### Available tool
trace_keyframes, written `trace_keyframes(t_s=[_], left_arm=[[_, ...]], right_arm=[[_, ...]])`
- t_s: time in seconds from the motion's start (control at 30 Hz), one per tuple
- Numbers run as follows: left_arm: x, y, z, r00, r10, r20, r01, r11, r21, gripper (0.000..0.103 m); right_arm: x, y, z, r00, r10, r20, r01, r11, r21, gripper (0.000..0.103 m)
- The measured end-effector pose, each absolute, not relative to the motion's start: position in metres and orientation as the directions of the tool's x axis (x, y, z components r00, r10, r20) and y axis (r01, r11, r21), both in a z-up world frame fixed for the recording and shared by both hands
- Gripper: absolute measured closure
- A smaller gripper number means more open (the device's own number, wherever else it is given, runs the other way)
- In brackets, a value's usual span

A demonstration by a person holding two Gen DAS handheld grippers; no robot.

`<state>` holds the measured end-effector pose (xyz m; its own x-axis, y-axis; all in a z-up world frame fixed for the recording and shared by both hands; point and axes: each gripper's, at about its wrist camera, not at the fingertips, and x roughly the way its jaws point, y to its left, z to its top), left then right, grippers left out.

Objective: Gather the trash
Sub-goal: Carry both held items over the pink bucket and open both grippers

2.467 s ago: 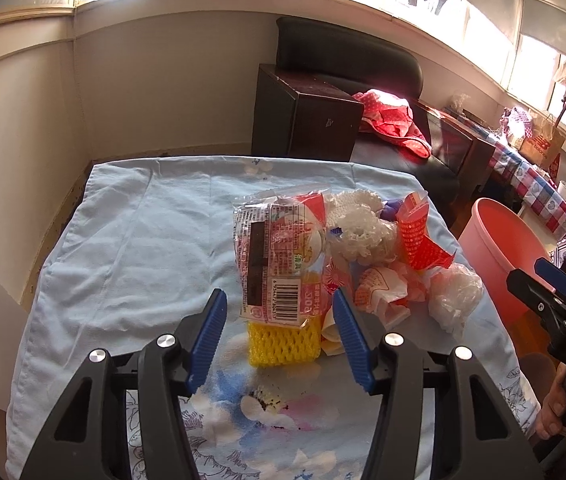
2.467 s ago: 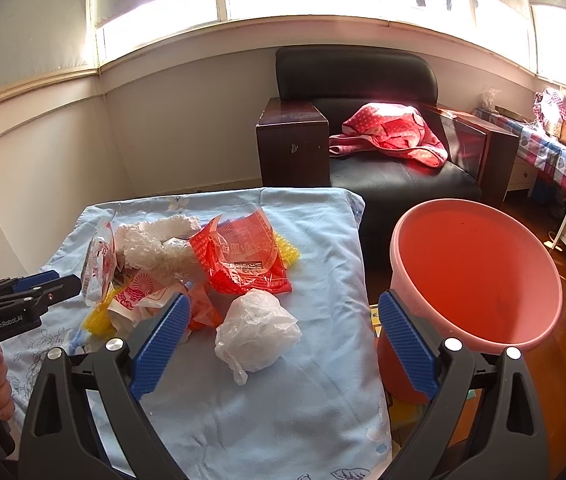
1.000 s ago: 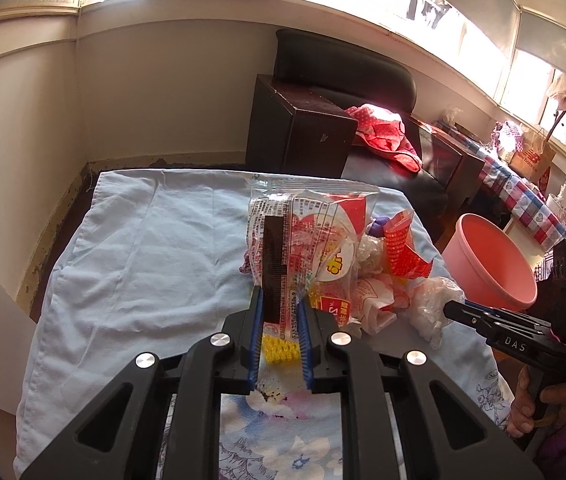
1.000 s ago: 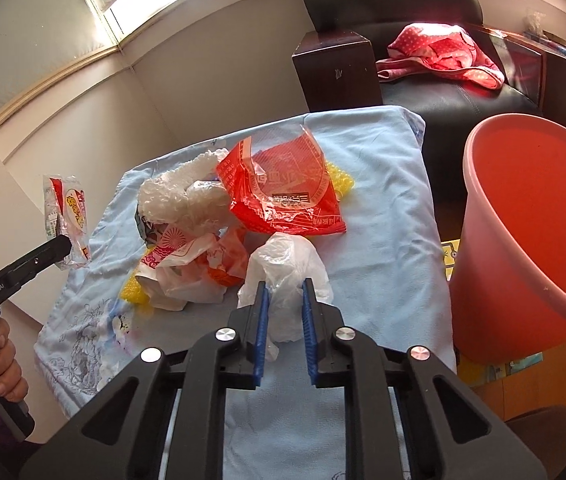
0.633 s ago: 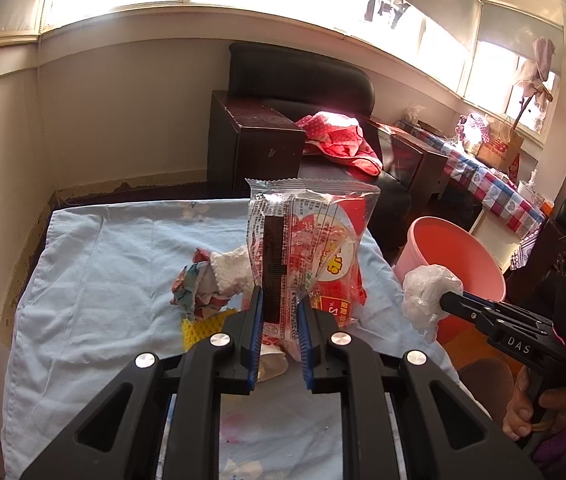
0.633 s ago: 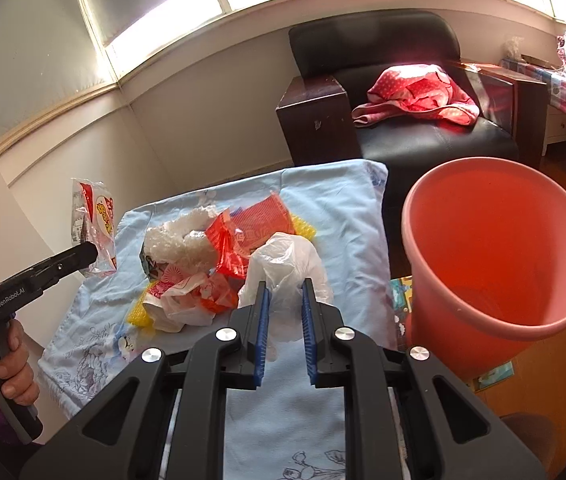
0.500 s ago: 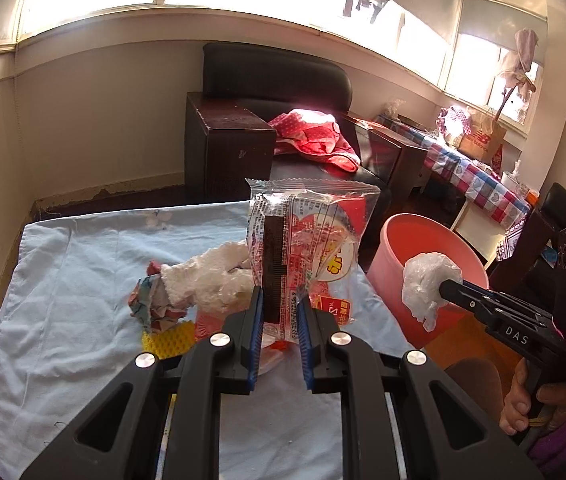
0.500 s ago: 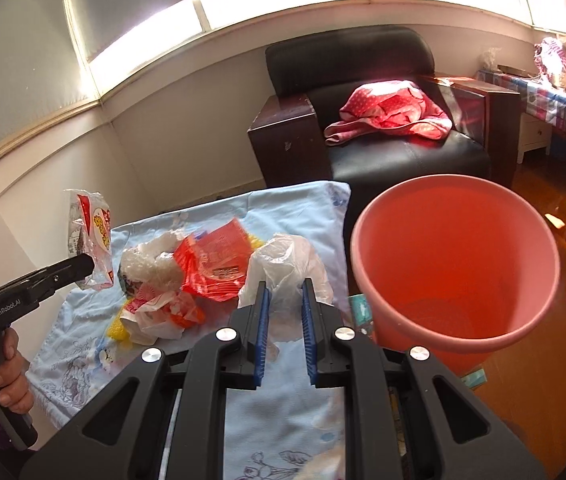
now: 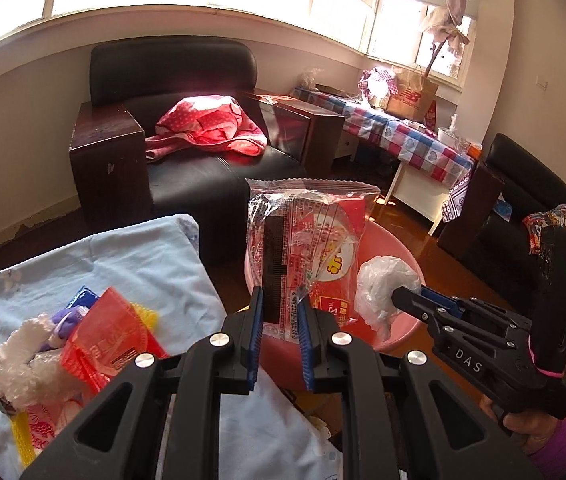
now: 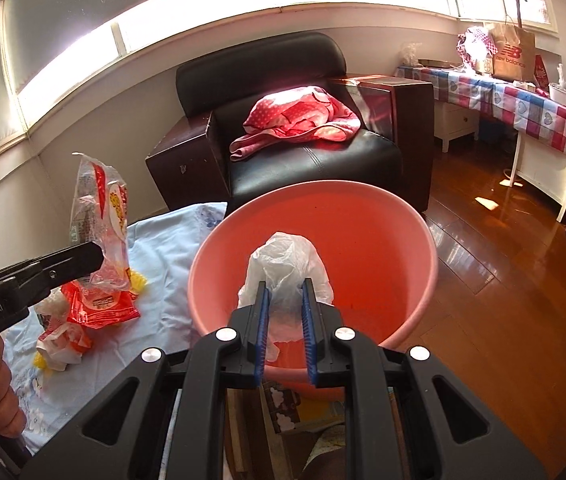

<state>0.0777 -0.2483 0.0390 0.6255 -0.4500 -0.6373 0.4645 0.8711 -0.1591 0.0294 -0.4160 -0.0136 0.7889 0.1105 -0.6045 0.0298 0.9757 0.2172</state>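
My left gripper [image 9: 279,312] is shut on a clear and red snack wrapper [image 9: 307,248] and holds it upright in front of the pink basin [image 9: 399,332]; the wrapper also shows in the right wrist view [image 10: 101,224]. My right gripper [image 10: 285,292] is shut on a crumpled white plastic bag [image 10: 287,272] and holds it over the near rim of the basin [image 10: 403,208]. From the left wrist view the bag [image 9: 385,284] hangs at the right gripper's tips over the basin. More trash [image 9: 83,340] lies on the blue-clothed table [image 9: 123,256].
A black armchair [image 10: 307,152] with a red cloth stands behind the basin. A checkered side table [image 10: 523,100] with a paper bag is at the right. Wooden floor [image 10: 503,260] surrounds the basin. The remaining wrappers [image 10: 83,316] lie near the table's right edge.
Both grippers closed on their items, lifted them off the table and swung right. The white bag now hangs over the basin and the wrapper is level with the basin's left rim.
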Motion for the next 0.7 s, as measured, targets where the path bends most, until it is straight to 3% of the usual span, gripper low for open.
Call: trace_keyframes(t_s=[0.23,0.43,0.7], left_arm=[[0.104,-0.293,0.01,0.535,-0.452,-0.714,0.497,0.852,-0.167,0.086],[0.112,-0.3,-0.003,0.522,-0.426,-0.739,0.481,0.863,-0.158,0.069],[0.108,-0.288,0.002,0.521,-0.452,-0.724,0.481,0.856,-0.188,0.06]], right_arm=[[0.042,-0.425,-0.026,0.756,0.094,-0.647,0.056,0.977,0.207,0.087],[0.049,-0.426,-0.029,0.743,0.091,-0.663,0.071,0.974,0.213,0.086],[0.054,-0.43,-0.032,0.731,0.083,-0.677,0.104,0.967,0.231,0.071]])
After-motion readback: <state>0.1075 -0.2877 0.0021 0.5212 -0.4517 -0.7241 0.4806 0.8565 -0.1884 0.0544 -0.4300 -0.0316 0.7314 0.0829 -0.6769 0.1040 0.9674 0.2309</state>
